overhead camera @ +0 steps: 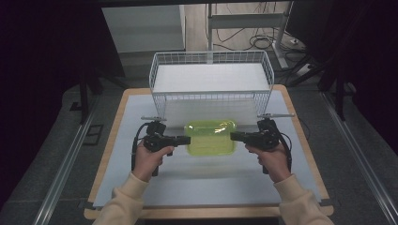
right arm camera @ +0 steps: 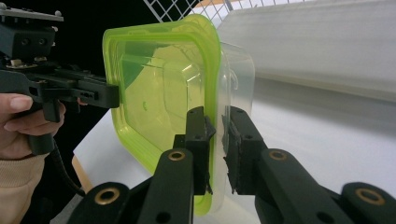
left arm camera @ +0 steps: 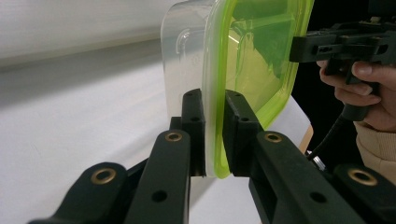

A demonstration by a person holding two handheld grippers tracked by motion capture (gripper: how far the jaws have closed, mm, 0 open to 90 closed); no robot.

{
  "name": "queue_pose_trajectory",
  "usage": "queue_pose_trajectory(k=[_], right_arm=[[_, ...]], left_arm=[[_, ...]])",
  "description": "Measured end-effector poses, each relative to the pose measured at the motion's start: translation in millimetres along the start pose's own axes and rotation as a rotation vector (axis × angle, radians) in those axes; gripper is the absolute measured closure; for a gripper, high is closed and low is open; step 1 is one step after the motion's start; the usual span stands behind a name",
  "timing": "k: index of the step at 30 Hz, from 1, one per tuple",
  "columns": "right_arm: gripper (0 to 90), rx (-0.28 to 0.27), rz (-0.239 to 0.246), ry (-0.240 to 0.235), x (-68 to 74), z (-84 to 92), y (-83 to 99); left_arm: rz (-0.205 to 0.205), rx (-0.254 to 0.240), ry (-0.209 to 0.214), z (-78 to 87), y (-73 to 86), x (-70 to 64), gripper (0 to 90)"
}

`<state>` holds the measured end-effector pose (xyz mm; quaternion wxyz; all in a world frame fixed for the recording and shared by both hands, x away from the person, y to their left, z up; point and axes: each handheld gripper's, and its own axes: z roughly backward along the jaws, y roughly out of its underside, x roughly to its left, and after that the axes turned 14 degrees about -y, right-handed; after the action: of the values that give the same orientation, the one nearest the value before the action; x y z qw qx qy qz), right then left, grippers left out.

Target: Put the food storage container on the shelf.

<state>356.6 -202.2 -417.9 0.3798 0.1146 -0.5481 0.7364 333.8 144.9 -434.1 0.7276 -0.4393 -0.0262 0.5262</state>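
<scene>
Both claws were shut on the box: the left claw (overhead camera: pixel 187 139) and the right claw (overhead camera: pixel 233 136) pinched its green lid (overhead camera: pixel 210 136) over the counter (overhead camera: pixel 117 140), near the basket (overhead camera: pixel 159 101). If one hand pulled sideways, the thin edge might slip and the box (left arm camera: pixel 187 60) could drop.

Two handheld grippers: the left gripper (overhead camera: pixel 180 139) left of centre, the right gripper (overhead camera: pixel 238 136) right of centre. One clear container with a green lid (overhead camera: pixel 210 136) at centre. One white wire basket (overhead camera: pixel 211 82) in the upper middle. One table (overhead camera: pixel 206 183).
</scene>
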Motion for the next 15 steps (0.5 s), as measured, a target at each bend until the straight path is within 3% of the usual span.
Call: queue_pose_trajectory(k=[15], right_arm=[[80.6,-0.026,0.052,-0.001,17.9,12.7,-37.2]], left_arm=[[-0.026,-0.055,0.000,21.2,-35.1,-12.3,80.9]])
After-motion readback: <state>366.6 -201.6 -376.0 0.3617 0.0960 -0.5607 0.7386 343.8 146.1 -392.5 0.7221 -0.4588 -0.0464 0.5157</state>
